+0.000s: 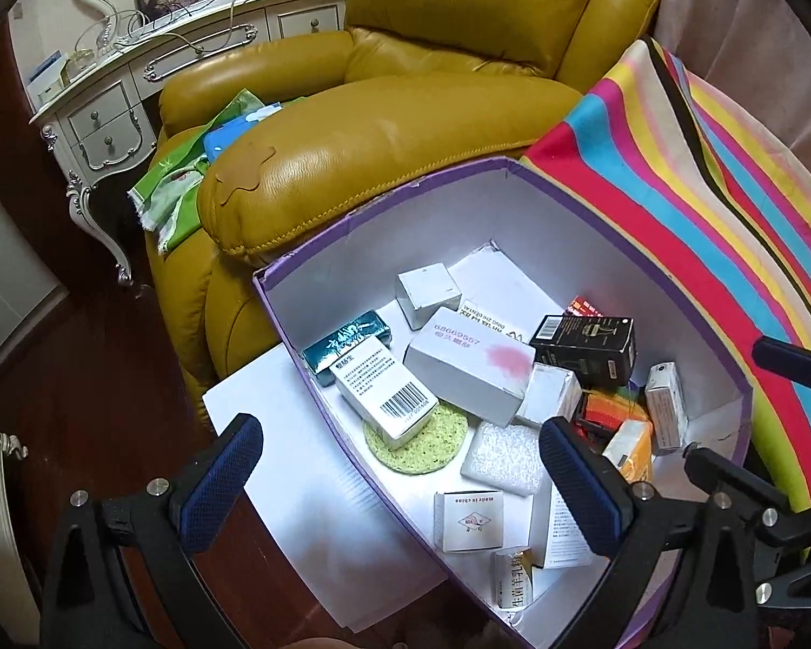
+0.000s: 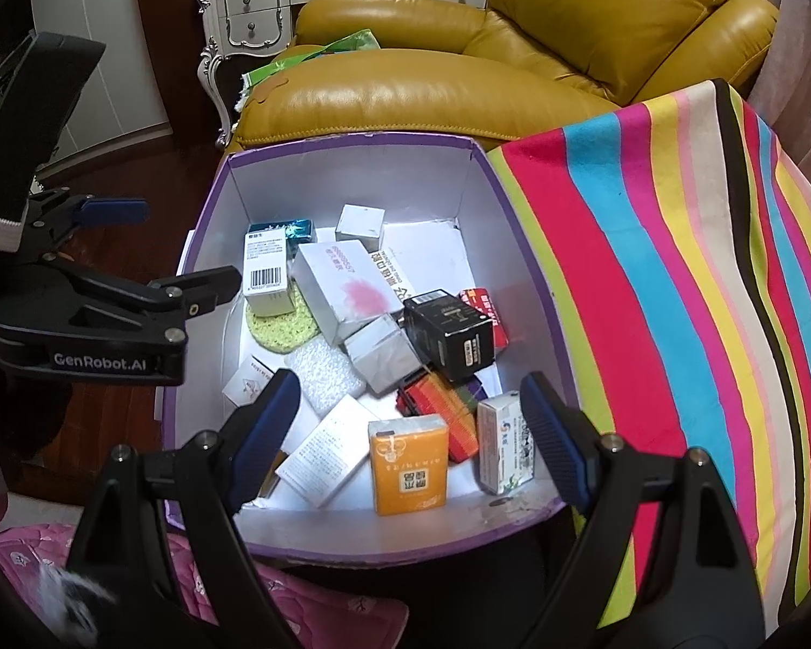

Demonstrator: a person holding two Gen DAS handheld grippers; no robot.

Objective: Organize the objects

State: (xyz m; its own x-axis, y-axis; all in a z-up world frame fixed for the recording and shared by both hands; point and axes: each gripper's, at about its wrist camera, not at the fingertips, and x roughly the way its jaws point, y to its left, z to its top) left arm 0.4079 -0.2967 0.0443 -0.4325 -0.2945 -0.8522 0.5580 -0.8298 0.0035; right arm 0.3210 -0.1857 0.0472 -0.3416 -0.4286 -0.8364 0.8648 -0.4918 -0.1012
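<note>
In the left wrist view, a purple-rimmed box with white inner walls is seen beside a yellow leather armchair, its long axis running from the lower right toward the upper left. Small cartons are heaped inside: a white carton with a pink smudge lies tilted across the middle, a barcoded white carton rests on a green round pad, and a black carton lies to the right. The left gripper is held over the near rim, its blue pads apart and nothing between them.

In the right wrist view, an orange packet stands upright at the near wall, beside a white medicine carton. The right gripper is spread wide and empty. A striped cloth is draped at the right.
</note>
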